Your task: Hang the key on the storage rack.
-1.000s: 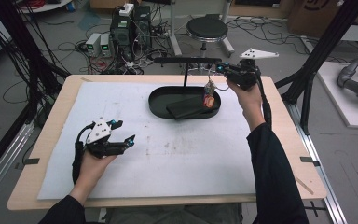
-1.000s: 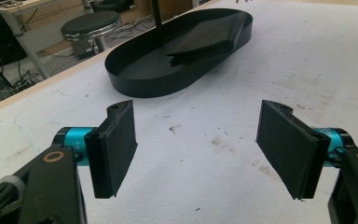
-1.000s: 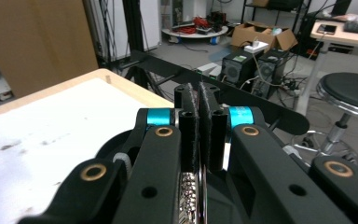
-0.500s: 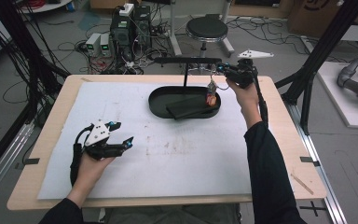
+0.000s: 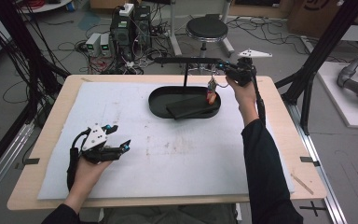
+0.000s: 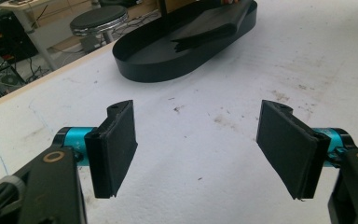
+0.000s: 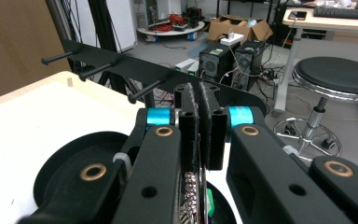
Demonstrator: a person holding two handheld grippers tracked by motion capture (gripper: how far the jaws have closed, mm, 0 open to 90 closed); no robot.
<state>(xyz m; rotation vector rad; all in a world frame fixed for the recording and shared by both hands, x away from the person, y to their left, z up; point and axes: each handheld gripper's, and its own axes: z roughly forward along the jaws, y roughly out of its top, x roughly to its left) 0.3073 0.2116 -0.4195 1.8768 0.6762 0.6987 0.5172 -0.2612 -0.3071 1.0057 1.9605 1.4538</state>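
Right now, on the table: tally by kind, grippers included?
Grippers: 2, left gripper with fingers apart, right gripper shut on the keychain
Black oval tray: 1
Black rack with pegs: 1
Dark flat slab in the tray: 1
Keychain hanging over the tray: 1
Total: 6
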